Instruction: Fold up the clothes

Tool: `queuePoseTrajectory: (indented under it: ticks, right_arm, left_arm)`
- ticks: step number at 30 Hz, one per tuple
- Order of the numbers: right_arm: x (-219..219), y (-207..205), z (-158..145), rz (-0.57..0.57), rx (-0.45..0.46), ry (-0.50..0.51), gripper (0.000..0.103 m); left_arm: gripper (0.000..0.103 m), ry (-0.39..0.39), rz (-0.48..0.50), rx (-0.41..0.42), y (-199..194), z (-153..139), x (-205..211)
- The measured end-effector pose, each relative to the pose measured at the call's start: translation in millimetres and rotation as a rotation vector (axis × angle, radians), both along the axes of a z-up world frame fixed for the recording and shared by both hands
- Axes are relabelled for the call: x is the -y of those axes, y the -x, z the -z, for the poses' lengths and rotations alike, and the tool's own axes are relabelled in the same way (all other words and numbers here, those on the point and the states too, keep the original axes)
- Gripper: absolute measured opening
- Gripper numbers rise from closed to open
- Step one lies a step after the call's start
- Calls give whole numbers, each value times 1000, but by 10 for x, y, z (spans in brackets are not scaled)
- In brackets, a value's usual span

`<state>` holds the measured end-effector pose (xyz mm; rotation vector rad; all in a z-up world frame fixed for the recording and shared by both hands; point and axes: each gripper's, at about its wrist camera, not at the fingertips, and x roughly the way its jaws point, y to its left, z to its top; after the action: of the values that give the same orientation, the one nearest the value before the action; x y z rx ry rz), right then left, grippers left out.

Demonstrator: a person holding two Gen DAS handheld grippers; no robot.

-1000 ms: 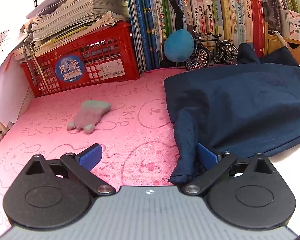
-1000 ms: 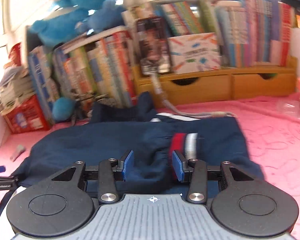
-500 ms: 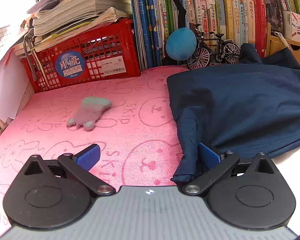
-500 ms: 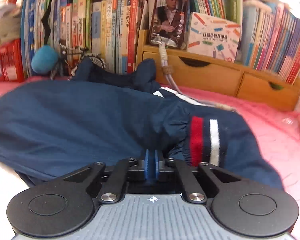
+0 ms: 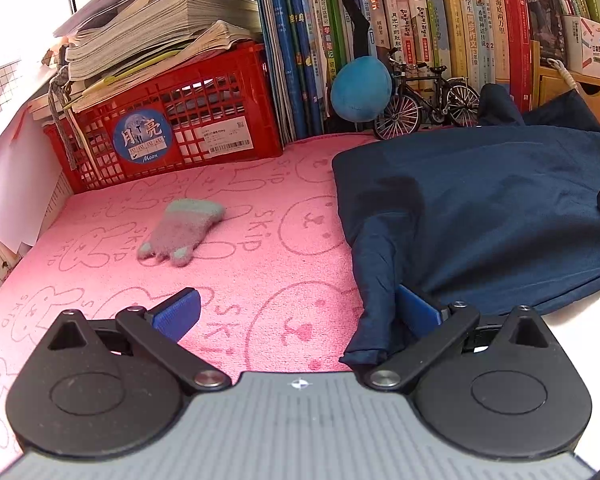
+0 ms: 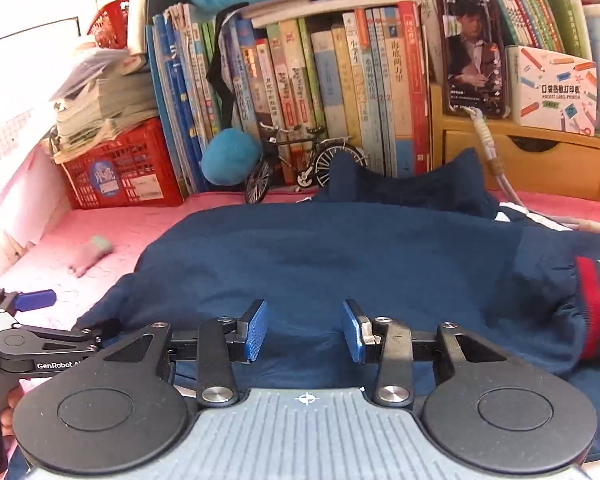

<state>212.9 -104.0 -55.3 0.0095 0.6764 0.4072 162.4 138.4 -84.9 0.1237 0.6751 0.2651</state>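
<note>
A navy blue jacket point(image 5: 480, 216) lies spread on the pink mat point(image 5: 260, 248); in the right wrist view it point(image 6: 340, 256) fills the middle, with a red, navy and white striped cuff point(image 6: 598, 308) folded onto it at right. My left gripper point(image 5: 296, 312) is open wide at the jacket's near left corner, with a hanging fold of cloth beside its right finger point(image 5: 418, 310). My right gripper point(image 6: 303, 330) is open and empty, just above the jacket's near edge. The left gripper point(image 6: 32, 300) also shows at the far left of the right wrist view.
A red crate point(image 5: 168, 136) stacked with papers stands at back left. Upright books point(image 5: 420, 40), a blue plush ball point(image 5: 360, 88) and a toy bicycle point(image 5: 424, 104) line the back. A small grey-pink sock point(image 5: 182, 232) lies on the mat. Wooden drawers point(image 6: 528, 160) stand back right.
My right gripper was shut on the jacket near the cuff half a second ago; now it is open, has let go, and has moved left. The left gripper has barely moved.
</note>
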Motion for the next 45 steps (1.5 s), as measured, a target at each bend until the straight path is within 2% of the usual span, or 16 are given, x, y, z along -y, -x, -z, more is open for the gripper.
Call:
queuePoseTrajectory:
  ticks: [2, 4, 5, 8, 10, 13, 16, 17, 19, 23, 26, 33, 36, 40, 43, 45]
  right_arm:
    - [-24, -36, 124, 37, -7, 81, 42]
    - [27, -25, 219, 76, 42, 157, 43]
    - [79, -19, 266, 110, 66, 204, 52]
    - [311, -87, 280, 173, 33, 183, 63]
    - [348, -70, 284, 202, 52, 232, 63]
    - [403, -44, 291, 245, 80, 305, 54]
    - [438, -16, 287, 289, 108, 372, 53]
    - [381, 5, 247, 307, 117, 362, 53]
    - [301, 65, 154, 293, 117, 273, 53]
    - [85, 154, -4, 151, 61, 54, 53]
    - [-193, 228, -36, 36, 43, -20, 53]
    - [-719, 346, 90, -80, 24, -2, 53]
    - [-864, 385, 179, -93, 43, 72, 53]
    - [-960, 416, 246, -104, 51, 133, 54]
    - [-957, 415, 256, -106, 48, 136, 54]
    - [-943, 408, 261, -107, 43, 130, 54]
  left_arm:
    - [103, 5, 0, 0, 2, -2, -6]
    - [103, 17, 0, -1, 0, -3, -22]
    - [103, 23, 0, -2, -1, -3, -30]
    - [103, 37, -1, -3, -3, -2, -48]
    - [103, 36, -1, -3, -3, -2, -47]
    - [103, 31, 0, -2, -2, -1, -41]
    - [103, 35, 0, -2, -3, -1, -47]
    - [103, 38, 0, -2, -4, -1, -50]
    - [103, 47, -1, -3, -5, -1, -60]
    - [103, 63, -1, -4, -7, -3, -74]
    - [103, 70, -1, -4, -9, -5, -77]
    - [103, 97, -1, -7, -14, -2, -100]
    - [103, 123, -1, -9, -21, 1, -129]
    - [103, 135, -2, -8, -16, 8, -143]
    - [103, 141, -9, -4, 9, 9, -154]
    - [103, 176, -22, -4, 64, 14, -211]
